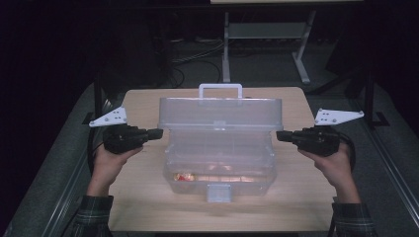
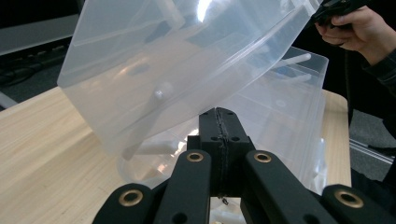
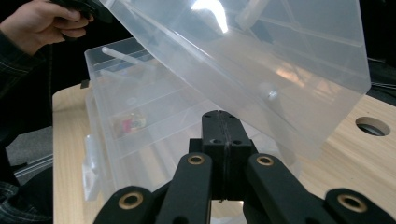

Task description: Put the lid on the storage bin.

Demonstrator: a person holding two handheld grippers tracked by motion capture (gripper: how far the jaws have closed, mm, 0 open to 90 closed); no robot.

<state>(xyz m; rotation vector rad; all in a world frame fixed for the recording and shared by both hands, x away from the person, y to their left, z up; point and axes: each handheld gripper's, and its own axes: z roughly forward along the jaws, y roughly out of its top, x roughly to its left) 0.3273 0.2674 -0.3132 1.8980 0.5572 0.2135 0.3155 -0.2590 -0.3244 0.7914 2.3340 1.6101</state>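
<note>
A clear plastic toolbox [image 1: 267, 165] stands in the middle of the wooden table [image 1: 148, 197], its lid [image 1: 220, 114] raised and tilted back. The lid's white handle [image 1: 220, 89] points away and a front latch [image 1: 219, 193] hangs down. A small red and yellow item [image 1: 185, 176] lies in the tray. My left gripper [image 1: 157, 133] is shut, its tip at the lid's left end. My right gripper [image 1: 279, 135] is shut too, its tip at the lid's right end. The shut left gripper [image 2: 219, 115] sits just under the lid [image 2: 154, 60]. The shut right gripper [image 3: 220, 116] sits below the lid [image 3: 280, 56], with the red item [image 3: 130, 122] beyond.
A round hole [image 3: 372, 126] is cut in the tabletop near the box's back corner. A white desk frame [image 1: 226, 49] and floor cables [image 1: 197, 54] lie beyond the far edge. Bare wood shows on both sides and in front of the box.
</note>
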